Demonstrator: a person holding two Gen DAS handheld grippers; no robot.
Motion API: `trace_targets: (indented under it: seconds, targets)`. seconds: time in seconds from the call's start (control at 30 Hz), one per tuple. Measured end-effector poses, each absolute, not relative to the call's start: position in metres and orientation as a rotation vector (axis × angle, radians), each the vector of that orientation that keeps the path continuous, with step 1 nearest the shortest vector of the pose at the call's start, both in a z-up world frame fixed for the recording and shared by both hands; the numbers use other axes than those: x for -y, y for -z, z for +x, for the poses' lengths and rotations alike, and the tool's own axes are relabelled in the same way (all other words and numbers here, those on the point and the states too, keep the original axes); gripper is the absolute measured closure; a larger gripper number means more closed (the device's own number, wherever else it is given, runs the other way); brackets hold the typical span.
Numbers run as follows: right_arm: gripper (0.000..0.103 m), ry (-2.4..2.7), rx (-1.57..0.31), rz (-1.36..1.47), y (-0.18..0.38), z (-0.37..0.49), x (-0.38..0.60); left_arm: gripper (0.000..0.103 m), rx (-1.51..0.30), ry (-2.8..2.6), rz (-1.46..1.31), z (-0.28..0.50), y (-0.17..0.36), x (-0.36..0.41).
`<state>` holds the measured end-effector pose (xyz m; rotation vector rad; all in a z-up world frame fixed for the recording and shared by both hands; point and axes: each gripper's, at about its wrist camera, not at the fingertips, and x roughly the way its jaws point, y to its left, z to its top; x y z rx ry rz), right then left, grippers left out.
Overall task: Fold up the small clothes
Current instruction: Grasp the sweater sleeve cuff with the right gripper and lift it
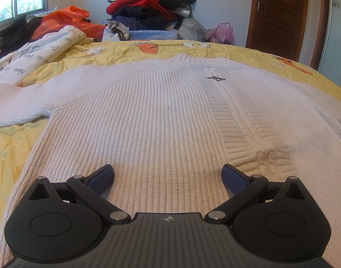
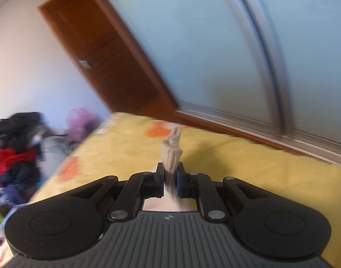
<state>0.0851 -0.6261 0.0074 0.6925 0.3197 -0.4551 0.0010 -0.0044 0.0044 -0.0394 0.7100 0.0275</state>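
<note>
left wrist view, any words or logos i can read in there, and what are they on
White printed fabric at the left: cursive script, too small and warped to read.
White sweater: small metal emblem on the chest, a shape, no readable letters.
Left gripper body: small embossed mark, no letters.
Yellow quilt: carrot and animal pictures, any lettering unreadable.
Nothing else carries text.

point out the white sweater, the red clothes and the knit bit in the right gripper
white sweater (image 1: pixel 148 116), left wrist view, middle of its ribbed front
red clothes (image 1: pixel 139 1), left wrist view, top of the pile
knit bit (image 2: pixel 171 154), right wrist view, bunched part above the pads
</note>
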Motion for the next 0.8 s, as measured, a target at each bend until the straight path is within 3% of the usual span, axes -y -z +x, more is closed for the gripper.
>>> trace_targets:
  seconds: [0.3, 0.57, 0.7, 0.8]
  targets:
    - [0.089, -0.117, -0.343, 0.586, -0.057, 0.117, 0.426, 0.000, -0.705, -0.024, -0.051, 0.002, -0.005, 0.002]
    - [0.088, -0.384, -0.620, 0.368, -0.002, 0.143, 0.218, 0.000, -0.699, -0.012, -0.066, 0.001, -0.003, -0.003]
    - [0.061, -0.362, -0.623, 0.345, 0.002, 0.124, 0.209, 0.000, -0.695, -0.009, -0.074, 0.002, -0.002, -0.004]
    - [0.057, -0.400, -0.554, 0.417, 0.000, 0.090, 0.246, 0.000, -0.688, -0.007, -0.090, 0.002, -0.002, -0.006]
